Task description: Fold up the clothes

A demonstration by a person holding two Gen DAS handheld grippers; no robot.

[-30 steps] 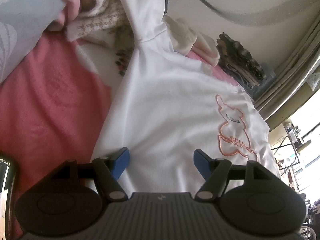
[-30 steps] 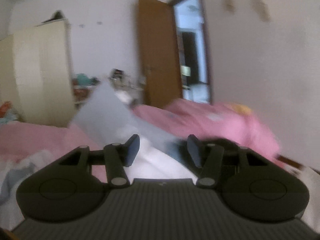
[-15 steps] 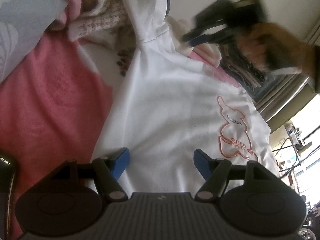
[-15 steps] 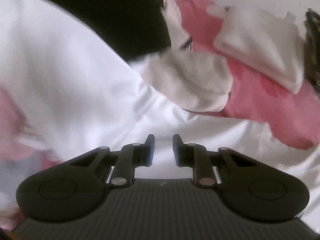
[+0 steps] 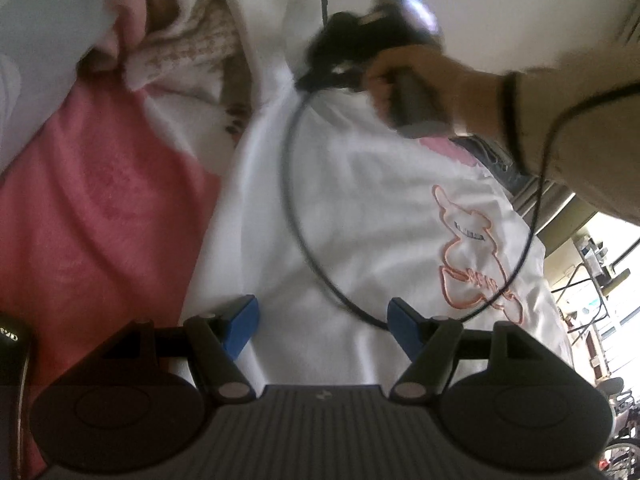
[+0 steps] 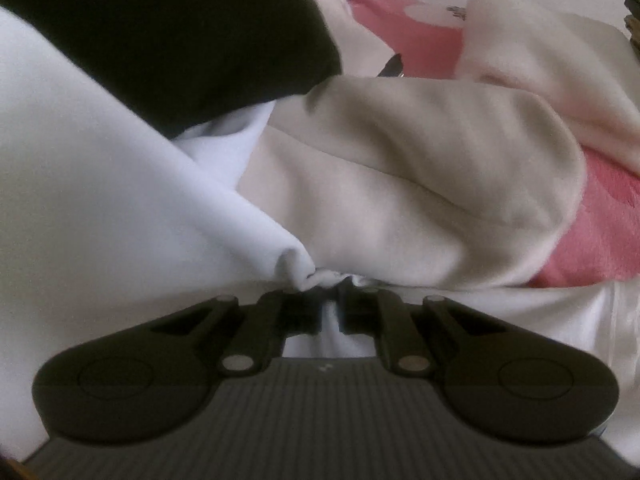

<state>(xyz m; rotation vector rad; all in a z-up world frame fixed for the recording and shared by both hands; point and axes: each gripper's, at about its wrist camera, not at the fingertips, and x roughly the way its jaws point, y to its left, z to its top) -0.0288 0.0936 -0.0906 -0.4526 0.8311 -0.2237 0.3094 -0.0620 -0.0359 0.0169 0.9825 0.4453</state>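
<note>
A white shirt with an orange outline print lies spread on a pink bed cover. My left gripper is open, low over the shirt's near edge, with nothing between its blue pads. My right gripper is shut on a bunched fold of the white shirt near its sleeve. In the left wrist view the right gripper shows at the far end of the shirt, held in a hand, with a black cable looping over the cloth.
A heap of other clothes lies beyond the shirt: a cream garment, a black one, a knitted beige piece and a pale blue cloth. A dark device sits at the left edge.
My right gripper swung down from facing the room onto the shirt's far end and closed on a fold. My left gripper stayed open in place.
</note>
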